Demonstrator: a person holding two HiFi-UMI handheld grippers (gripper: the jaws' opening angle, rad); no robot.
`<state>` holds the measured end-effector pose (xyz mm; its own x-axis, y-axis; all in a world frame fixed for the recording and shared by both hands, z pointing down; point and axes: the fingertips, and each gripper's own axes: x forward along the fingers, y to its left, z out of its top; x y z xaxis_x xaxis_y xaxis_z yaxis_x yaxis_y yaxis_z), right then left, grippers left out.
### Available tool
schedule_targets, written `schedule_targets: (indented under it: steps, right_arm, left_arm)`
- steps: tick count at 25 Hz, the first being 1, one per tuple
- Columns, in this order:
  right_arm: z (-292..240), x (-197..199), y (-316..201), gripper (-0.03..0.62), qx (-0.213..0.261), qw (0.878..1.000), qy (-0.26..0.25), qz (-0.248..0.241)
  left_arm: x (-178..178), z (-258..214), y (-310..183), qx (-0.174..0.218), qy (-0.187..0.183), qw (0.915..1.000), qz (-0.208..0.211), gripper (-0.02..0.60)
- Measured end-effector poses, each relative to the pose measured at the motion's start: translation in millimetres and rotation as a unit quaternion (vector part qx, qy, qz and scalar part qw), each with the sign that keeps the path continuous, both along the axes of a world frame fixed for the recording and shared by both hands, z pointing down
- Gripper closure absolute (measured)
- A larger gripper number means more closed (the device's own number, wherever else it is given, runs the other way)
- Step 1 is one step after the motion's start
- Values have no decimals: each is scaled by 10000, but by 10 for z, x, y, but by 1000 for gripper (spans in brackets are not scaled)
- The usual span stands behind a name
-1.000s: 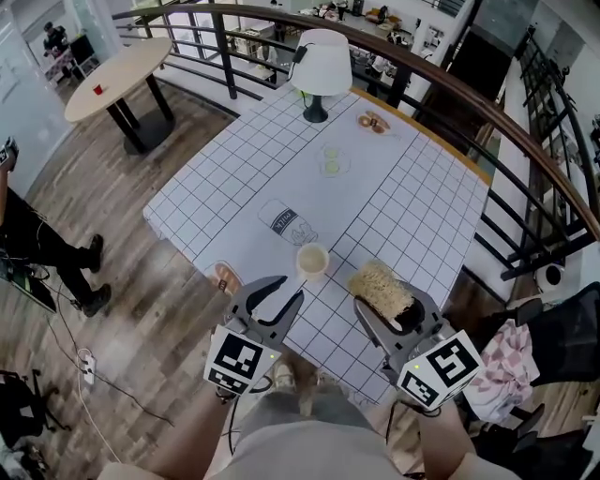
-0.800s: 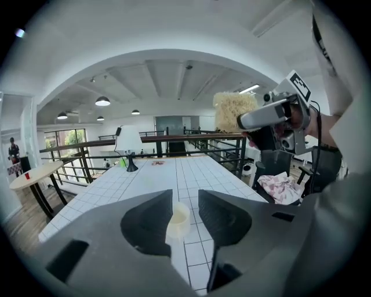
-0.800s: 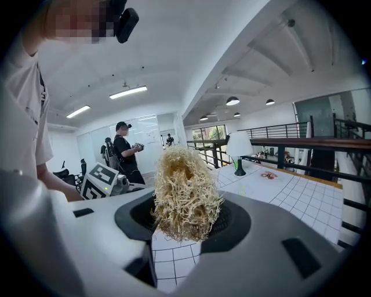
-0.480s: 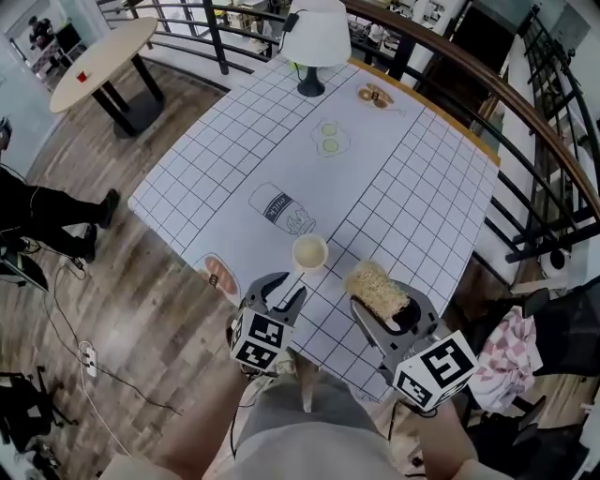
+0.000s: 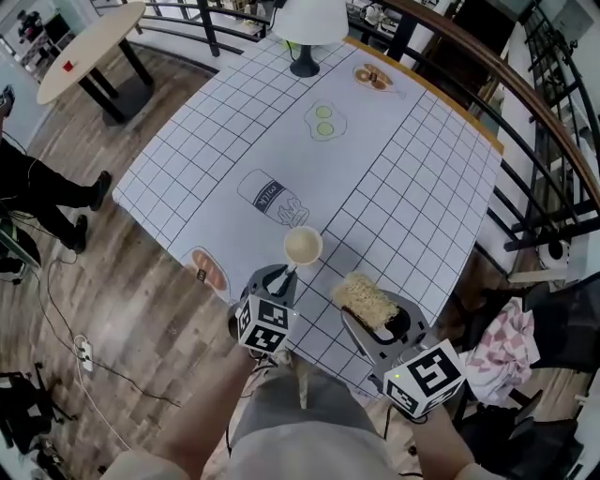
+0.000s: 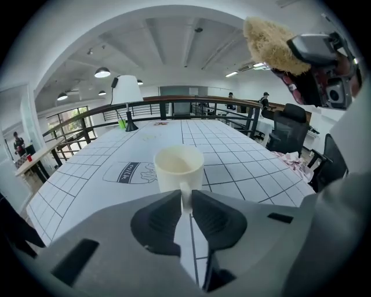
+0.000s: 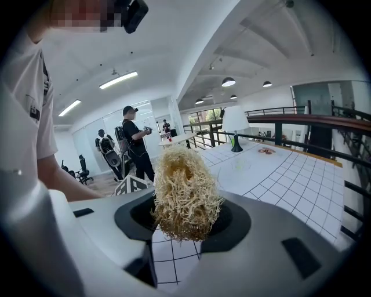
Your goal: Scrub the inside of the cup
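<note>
White grid cloth covers the table (image 5: 403,169) in the head view. A cream cup (image 5: 303,246) stands upright near the front edge, just beside a printed milk carton picture (image 5: 272,199). The left gripper (image 5: 278,274) is nosed right up to the near side of the cup. The right gripper (image 5: 375,314) sits off to the side with a straw-coloured scrubber (image 5: 364,298) sticking out of its jaws, apart from the cup. A lamp (image 5: 309,23) stands at the far end of the table.

Left gripper view: the cup's handle (image 6: 186,197) points straight back at the camera and sits between the 2 jaws. They've just been closing and are narrow now, with the tips against both sides of the handle. The cup looks empty and its base is on the cloth. The scrubber shows at top right, higher than the cup's rim.

Right gripper view: the jaws are clamped on the lower part of the scrubber, which pokes up out of them as a shaggy lump. A few people (image 7: 134,145) stand in the background, off past the table.
</note>
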<state>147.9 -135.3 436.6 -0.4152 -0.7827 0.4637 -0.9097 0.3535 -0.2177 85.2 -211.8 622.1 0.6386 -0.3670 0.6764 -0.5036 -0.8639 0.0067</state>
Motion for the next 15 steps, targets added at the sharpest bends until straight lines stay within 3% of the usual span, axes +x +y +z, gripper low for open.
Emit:
schedule_targets:
  steps: [6, 10, 12, 15]
  right_arm:
    - [125, 88, -121, 416, -184, 9997, -131, -132]
    - [199, -30, -407, 416, -441, 9942, 186, -963]
    - [313, -106, -512, 416, -633, 9856, 571, -1463]
    - [534, -213, -658, 416, -979, 9627, 1225, -2204]
  left_arm:
    - [69, 54, -14, 268, -12, 9995, 158, 525]
    - [-7, 24, -60, 384, -104, 9988, 268, 529]
    - [-15, 33, -47, 448, -131, 9981, 392, 529]
    - [-2, 16, -51, 430, -76, 9970, 634, 529]
